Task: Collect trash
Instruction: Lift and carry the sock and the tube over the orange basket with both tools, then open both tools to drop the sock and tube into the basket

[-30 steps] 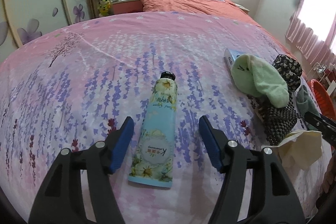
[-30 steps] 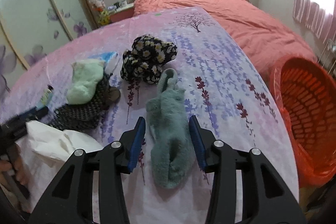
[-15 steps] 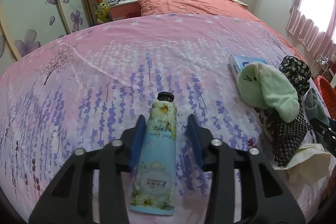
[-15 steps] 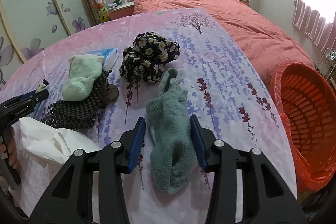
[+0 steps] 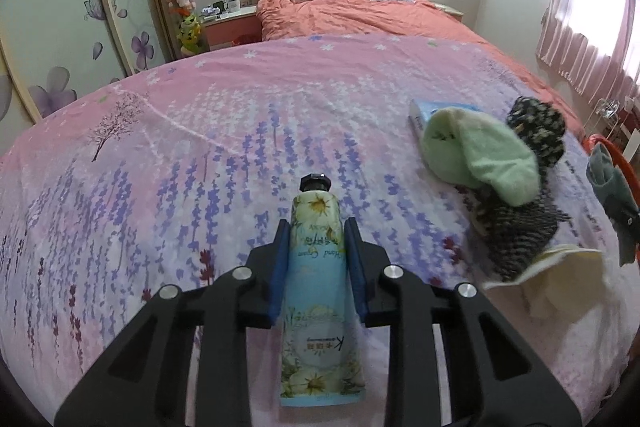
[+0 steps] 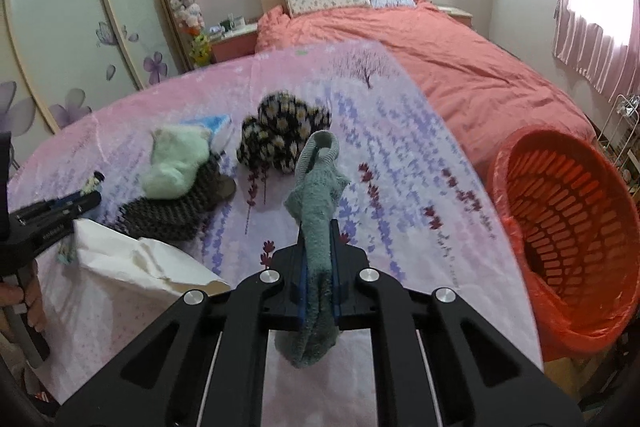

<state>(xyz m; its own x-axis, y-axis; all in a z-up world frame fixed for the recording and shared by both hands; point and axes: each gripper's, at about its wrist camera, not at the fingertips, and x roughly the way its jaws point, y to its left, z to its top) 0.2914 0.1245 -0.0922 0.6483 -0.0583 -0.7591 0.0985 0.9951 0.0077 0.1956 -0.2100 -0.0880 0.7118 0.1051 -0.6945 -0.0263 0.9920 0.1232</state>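
Observation:
A hand cream tube (image 5: 320, 347) with a flower print and a black cap lies lengthwise between the blue pads of my left gripper (image 5: 317, 227). Its jaws are closing and the pads press on the tube's sides, just above the pink flowered sheet (image 5: 200, 147). My right gripper (image 6: 318, 231) is shut on a grey-green fluffy sock (image 6: 316, 187), which hangs lifted off the sheet. In the left wrist view that sock (image 5: 612, 183) shows at the right edge. The left gripper (image 6: 60, 211) appears at the far left of the right wrist view, with a hand below it.
An orange basket (image 6: 560, 211) lined with a bag stands right of the bed. On the sheet lie a light green sock (image 5: 480, 151), a dark daisy-print sock (image 5: 536, 131), a checked cloth (image 5: 516, 227), crumpled white paper (image 5: 540, 275) and a blue box (image 5: 424, 111).
The left jaws went from wide apart to pressing on the tube. The right jaws shut on the grey-green sock and raised it off the sheet.

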